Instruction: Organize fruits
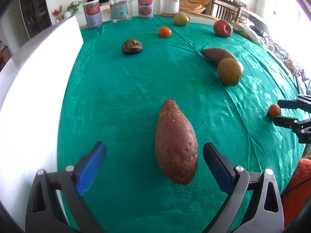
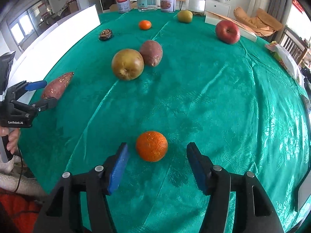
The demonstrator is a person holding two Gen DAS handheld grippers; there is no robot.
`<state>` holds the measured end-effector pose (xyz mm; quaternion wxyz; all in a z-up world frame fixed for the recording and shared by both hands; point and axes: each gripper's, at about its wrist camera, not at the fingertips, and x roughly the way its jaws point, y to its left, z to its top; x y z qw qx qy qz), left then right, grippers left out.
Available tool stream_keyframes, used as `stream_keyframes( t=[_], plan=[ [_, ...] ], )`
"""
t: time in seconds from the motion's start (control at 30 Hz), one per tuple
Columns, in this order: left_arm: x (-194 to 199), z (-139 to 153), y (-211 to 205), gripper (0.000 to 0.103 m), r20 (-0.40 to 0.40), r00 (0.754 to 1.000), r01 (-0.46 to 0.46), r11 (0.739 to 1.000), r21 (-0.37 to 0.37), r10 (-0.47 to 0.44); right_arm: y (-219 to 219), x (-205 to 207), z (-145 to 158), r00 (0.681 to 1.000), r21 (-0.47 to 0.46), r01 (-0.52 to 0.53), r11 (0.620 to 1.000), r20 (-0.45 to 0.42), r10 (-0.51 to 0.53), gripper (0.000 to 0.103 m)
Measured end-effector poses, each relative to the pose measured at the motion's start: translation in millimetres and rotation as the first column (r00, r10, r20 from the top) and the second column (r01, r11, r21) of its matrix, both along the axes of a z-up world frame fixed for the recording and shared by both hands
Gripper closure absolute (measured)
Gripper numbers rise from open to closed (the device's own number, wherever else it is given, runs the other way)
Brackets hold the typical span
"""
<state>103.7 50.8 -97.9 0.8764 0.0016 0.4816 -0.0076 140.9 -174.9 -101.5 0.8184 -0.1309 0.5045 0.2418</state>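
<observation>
A long reddish sweet potato (image 1: 176, 141) lies on the green tablecloth (image 1: 120, 97) between the blue pads of my left gripper (image 1: 154, 146), which is open, its pads clear of the skin. A small tangerine (image 2: 151, 145) sits between the fingers of my right gripper (image 2: 157, 147); the jaws stand open with a gap on both sides. Further back lie a second sweet potato (image 2: 151, 52) touching a yellow-green pear (image 2: 127, 64), a red apple (image 2: 227, 31), another tangerine (image 2: 145, 24), a green fruit (image 2: 185, 16) and a dark wrinkled fruit (image 2: 105, 34).
Two printed cans (image 1: 93, 14) and two clear jars (image 1: 120, 7) stand along the table's far edge. A white board (image 1: 38, 77) runs along the left side. A flat white box (image 2: 229, 22) and a plastic bag (image 2: 285, 58) sit at the right.
</observation>
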Motion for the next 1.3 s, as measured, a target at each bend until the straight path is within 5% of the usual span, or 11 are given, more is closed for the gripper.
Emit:
stream_keyframes(
  t=[0.1,0.17,0.23,0.3,0.5,0.67,0.77,0.9,1.0,1.2,1.3],
  plan=[
    [3,-4,-5,0.024,-0.028,0.999,0.018,1.0,0.01,-0.018,5,-1,0,1.0,0.006,-0.016,1.0,-0.002,0.017,0.042],
    [4,-4,-7,0.026,-0.035,0.999,0.025,1.0,0.01,-0.024,13,-1,-6,0.999,-0.02,-0.03,0.999,-0.013,0.029,0.043],
    [4,-2,-8,0.033,-0.036,0.999,0.028,1.0,-0.005,-0.029,19,-2,-10,0.999,-0.044,-0.032,0.999,-0.008,0.031,0.059],
    [5,0,-7,0.061,-0.025,0.999,0.033,0.999,-0.038,-0.034,19,-2,-8,1.0,-0.047,-0.005,0.999,-0.008,0.005,0.073],
    [-8,22,1,0.062,0.017,1.0,-0.007,0.993,-0.114,0.009,21,-13,14,0.999,0.047,0.043,0.998,-0.008,-0.043,0.073],
    [-51,90,34,0.062,0.086,0.996,0.012,0.952,-0.305,0.015,60,-30,47,0.999,0.255,0.005,0.967,-0.048,0.007,0.073],
    [-78,132,73,0.062,0.144,0.986,-0.031,0.938,-0.345,0.085,112,-40,68,0.994,0.365,-0.076,0.928,-0.048,0.1,0.073],
    [-107,157,140,0.062,0.177,0.952,-0.185,0.929,-0.321,0.251,201,-56,96,0.964,0.467,-0.219,0.857,-0.031,0.263,0.073],
    [-115,143,193,0.062,0.145,0.908,-0.351,0.902,-0.251,0.394,270,-71,106,0.926,0.477,-0.321,0.818,-0.022,0.376,0.073],
    [-126,84,266,0.062,0.027,0.809,-0.581,0.805,-0.116,0.587,367,-92,80,0.879,0.377,-0.426,0.822,-0.041,0.475,0.073],
    [-131,70,279,0.062,0.001,0.787,-0.614,0.784,-0.091,0.617,390,-99,63,0.873,0.326,-0.446,0.833,-0.046,0.486,0.073]
  ],
)
